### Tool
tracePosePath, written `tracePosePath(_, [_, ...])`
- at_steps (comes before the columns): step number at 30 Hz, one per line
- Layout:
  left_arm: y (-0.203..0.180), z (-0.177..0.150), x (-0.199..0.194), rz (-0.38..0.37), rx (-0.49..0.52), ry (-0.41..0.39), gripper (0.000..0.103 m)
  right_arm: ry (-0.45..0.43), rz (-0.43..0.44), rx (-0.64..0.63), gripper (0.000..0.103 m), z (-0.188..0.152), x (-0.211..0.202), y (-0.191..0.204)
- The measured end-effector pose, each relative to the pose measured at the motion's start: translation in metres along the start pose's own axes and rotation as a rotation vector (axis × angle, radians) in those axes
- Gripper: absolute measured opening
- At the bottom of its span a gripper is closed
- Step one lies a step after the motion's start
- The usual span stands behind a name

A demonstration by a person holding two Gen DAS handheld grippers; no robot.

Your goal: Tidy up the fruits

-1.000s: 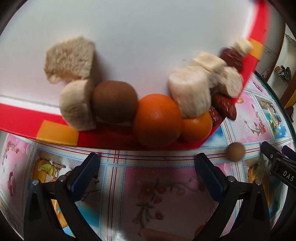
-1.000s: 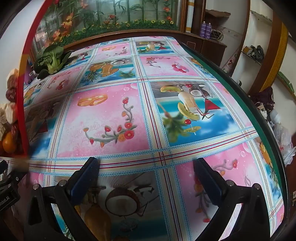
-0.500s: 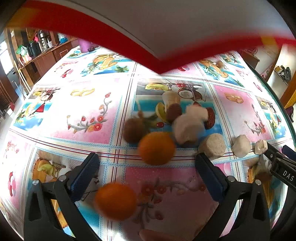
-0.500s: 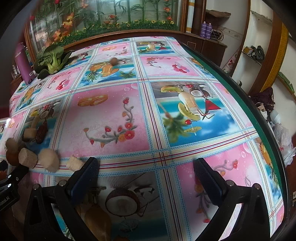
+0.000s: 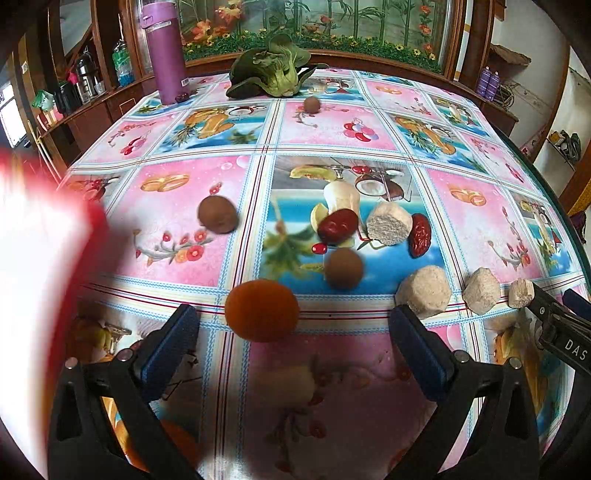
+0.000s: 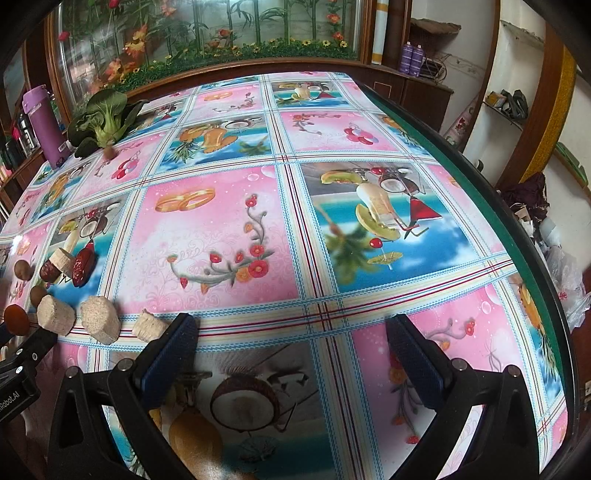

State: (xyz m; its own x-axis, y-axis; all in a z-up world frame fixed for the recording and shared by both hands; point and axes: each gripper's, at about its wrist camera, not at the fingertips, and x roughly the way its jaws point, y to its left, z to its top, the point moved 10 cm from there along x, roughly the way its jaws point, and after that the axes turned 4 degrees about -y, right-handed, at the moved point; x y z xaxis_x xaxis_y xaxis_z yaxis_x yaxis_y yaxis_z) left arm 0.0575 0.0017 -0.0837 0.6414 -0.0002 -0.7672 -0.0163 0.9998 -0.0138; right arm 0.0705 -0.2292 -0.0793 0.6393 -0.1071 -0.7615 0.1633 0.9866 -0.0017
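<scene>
A blurred white and red shape [image 5: 40, 266] fills the left edge of the left wrist view and hides the table behind it; what it is cannot be made out. Low in that view, a second orange thing [image 5: 173, 446] is half hidden behind the left finger, and a pale smear near the bottom middle is too blurred to tell.

The table [image 6: 229, 229] carries a glossy cloth of pink and blue picture squares. Behind it runs a wooden cabinet with a painted glass panel of flowers and bamboo [image 5: 332, 22], and shelves stand at the right.

The fruits lie scattered on the table: an orange [image 5: 261, 310] between the left gripper's [image 5: 295, 343] fingers but untouched, two brown round fruits [image 5: 218, 214], two red dates [image 5: 338, 226], and pale rough chunks [image 5: 424, 291] in a row towards the right. A small brown fruit [image 5: 312, 104] sits far off, near a leafy green vegetable [image 5: 273, 72] and a purple bottle [image 5: 168, 51].

Both pairs of fingers stand wide apart and hold nothing. The right gripper [image 6: 291, 350] hangs over bare cloth, with the pale chunks just to its left.
</scene>
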Motion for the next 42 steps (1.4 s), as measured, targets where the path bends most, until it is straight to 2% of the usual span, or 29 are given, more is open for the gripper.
tracePosePath(28, [-0.001,-0.001,0.0,0.006,0.0,0.015,0.103,0.005,0.005,-0.001,0.103,0.001,-0.001,0.001])
tracePosePath(31, [0.006,-0.002,-0.012,0.062,-0.015,0.013,0.103,0.019,0.057,-0.004,0.102,-0.003,-0.006,0.003])
tracePosePath(33, [0.007,-0.001,-0.031,0.074,0.003,-0.041,0.103,-0.022,0.126,0.037,0.102,-0.001,-0.022,0.004])
tracePosePath(39, [0.014,0.009,-0.088,0.082,0.033,-0.176,0.103,-0.125,0.255,-0.046,0.102,-0.001,-0.081,0.023])
tracePosePath(42, [0.016,0.011,-0.105,0.058,0.02,-0.198,0.103,-0.158,0.296,-0.087,0.102,-0.006,-0.104,0.035])
